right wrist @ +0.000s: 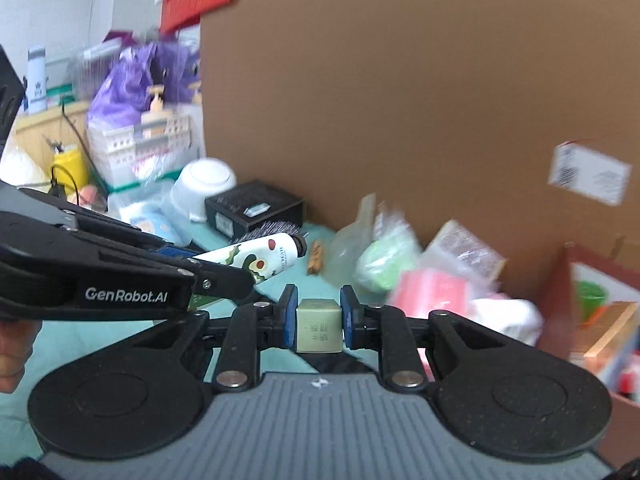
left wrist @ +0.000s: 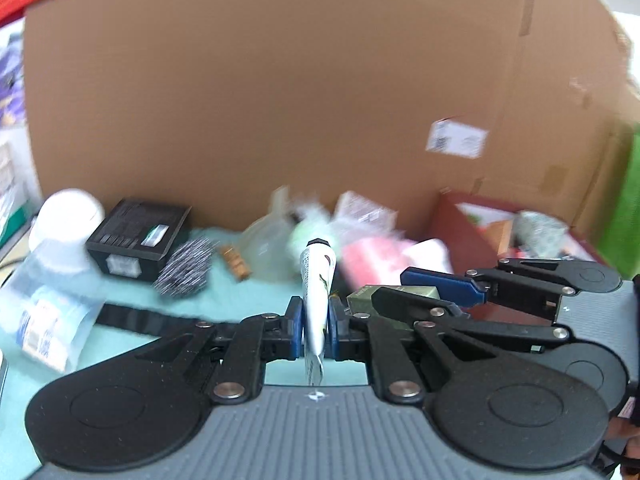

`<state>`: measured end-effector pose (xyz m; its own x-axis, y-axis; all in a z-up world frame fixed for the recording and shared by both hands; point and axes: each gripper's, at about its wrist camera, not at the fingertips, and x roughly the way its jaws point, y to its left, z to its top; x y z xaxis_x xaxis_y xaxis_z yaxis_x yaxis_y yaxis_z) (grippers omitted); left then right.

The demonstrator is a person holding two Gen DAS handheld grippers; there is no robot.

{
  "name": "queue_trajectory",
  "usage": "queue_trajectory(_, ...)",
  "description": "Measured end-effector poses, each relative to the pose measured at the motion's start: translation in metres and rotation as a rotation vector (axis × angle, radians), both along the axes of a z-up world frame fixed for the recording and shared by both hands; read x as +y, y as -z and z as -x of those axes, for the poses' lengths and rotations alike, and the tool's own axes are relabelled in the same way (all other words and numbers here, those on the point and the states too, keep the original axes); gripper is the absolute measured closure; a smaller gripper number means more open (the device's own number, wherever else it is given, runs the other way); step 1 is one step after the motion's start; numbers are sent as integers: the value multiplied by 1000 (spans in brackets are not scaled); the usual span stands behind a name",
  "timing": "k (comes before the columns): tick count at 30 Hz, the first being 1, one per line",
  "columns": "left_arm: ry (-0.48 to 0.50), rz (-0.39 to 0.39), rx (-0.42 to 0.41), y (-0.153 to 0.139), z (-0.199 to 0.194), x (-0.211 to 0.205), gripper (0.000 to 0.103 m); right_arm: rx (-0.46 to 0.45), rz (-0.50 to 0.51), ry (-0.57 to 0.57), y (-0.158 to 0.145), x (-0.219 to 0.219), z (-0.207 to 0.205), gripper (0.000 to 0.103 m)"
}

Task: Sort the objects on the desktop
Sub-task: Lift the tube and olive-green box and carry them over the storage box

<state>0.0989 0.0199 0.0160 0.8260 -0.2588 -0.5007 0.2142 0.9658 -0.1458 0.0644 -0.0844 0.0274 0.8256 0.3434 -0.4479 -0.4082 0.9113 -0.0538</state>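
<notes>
My left gripper [left wrist: 314,330] is shut on a white hand-cream tube [left wrist: 316,280] with a black cap and an avocado print, held above the teal mat. The tube also shows in the right wrist view [right wrist: 264,258], sticking out of the left gripper [right wrist: 224,276]. My right gripper [right wrist: 318,316] is shut on a small olive-green box [right wrist: 319,326]. In the left wrist view the right gripper [left wrist: 444,296] sits just right of the tube, holding the green box [left wrist: 400,294].
A tall cardboard wall [left wrist: 280,100] stands behind. On the teal mat [left wrist: 248,300] lie a black box [left wrist: 138,236], a spiky hairbrush head [left wrist: 186,266], a white jar [left wrist: 66,216], plastic-bagged items [right wrist: 384,264] and a pink pack [left wrist: 372,258]. A red open box [right wrist: 600,312] stands at right.
</notes>
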Motion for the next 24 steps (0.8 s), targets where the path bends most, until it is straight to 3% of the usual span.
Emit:
queue_trajectory(11,191,47,-74,-39,-3,-95,91,-162,-21,179,-47,-87,48,82)
queue_trajectory(18,313,115,-45,-44,-30,-164,92,-200,-22,356,-59,-160,64,82)
queue_trajectory(24,359,150,4,-33,-55,-210,91,-203,-54,471,-50,-209,61,82)
